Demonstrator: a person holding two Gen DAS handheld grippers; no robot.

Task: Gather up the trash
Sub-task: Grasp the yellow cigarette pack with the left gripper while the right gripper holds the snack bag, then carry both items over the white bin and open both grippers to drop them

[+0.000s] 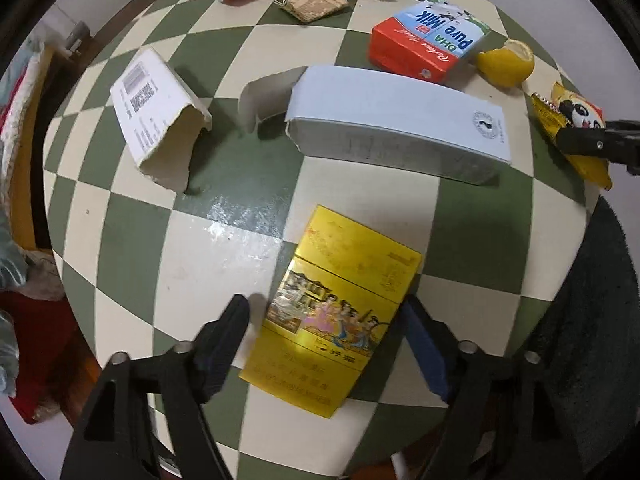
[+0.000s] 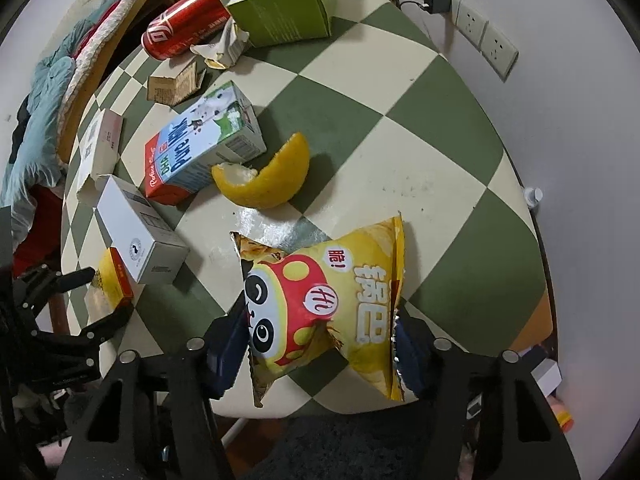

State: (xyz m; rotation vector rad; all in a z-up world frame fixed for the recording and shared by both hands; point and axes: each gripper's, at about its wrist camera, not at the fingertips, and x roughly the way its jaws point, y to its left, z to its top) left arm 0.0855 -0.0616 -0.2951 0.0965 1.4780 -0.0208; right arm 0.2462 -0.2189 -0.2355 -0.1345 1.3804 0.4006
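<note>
A yellow cigarette pack (image 1: pixel 336 312) lies on the green-and-cream checkered table (image 1: pixel 224 248). My left gripper (image 1: pixel 324 320) is open, its fingers on either side of the pack; the right finger touches its edge, the left stands a little off. A yellow panda snack bag (image 2: pixel 324 304) lies near the table's front edge. My right gripper (image 2: pixel 320 344) is open around the bag's near end, both pads close to its sides. The bag (image 1: pixel 576 128) and the right gripper also show at the far right of the left wrist view.
Other trash lies on the table: a long white box (image 1: pixel 396 128), a torn white carton (image 1: pixel 156 112), a milk carton (image 2: pixel 204 148), a lemon peel (image 2: pixel 268 180), a red cola can (image 2: pixel 184 20), a green box (image 2: pixel 288 8), cardboard scraps (image 2: pixel 172 84). Wall sockets (image 2: pixel 476 28) stand behind.
</note>
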